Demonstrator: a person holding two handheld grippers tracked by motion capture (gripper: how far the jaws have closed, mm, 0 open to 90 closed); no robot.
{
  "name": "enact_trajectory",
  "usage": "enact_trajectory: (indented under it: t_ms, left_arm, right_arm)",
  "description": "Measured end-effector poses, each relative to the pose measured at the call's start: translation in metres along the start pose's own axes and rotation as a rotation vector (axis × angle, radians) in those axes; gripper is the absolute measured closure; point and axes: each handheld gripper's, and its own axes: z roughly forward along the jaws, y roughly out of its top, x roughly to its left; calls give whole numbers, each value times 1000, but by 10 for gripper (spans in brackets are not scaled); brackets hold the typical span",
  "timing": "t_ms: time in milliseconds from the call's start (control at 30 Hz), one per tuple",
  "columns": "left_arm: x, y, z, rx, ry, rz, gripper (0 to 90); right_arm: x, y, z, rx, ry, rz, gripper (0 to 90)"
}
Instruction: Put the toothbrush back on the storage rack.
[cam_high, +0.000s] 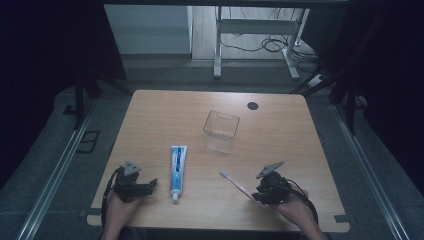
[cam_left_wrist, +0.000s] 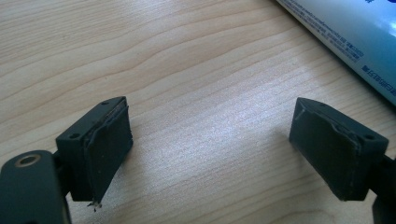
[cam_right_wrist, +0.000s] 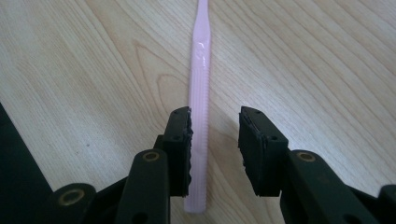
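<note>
A pink toothbrush (cam_high: 237, 185) lies flat on the wooden table (cam_high: 285, 135), its bristle head pointing up and left. My right gripper (cam_high: 256, 195) is at the handle end. In the right gripper view the handle (cam_right_wrist: 200, 93) runs between the jaws close to the left pad, with a gap to the right pad, so the right gripper (cam_right_wrist: 215, 135) is open. A blue and white toothpaste tube (cam_high: 177, 169) lies at centre left, cap toward the person. Just left of the tube, my left gripper (cam_high: 152, 184) stands wide open over bare wood (cam_left_wrist: 210, 140), and the tube (cam_left_wrist: 355, 32) crosses the upper right corner of its view.
A clear plastic cup (cam_high: 221, 131) stands upright near the table's middle, behind the toothbrush and the tube. A dark round cable hole (cam_high: 252, 106) sits near the far edge. Beyond the table are a white desk frame (cam_high: 218, 45) and floor cables.
</note>
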Motion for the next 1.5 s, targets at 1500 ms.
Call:
enact_trajectory:
  t_ms: [1500]
  left_arm:
    - [0, 0, 0, 3, 0, 2, 129]
  right_arm:
    - [13, 64, 34, 257, -38, -54, 780]
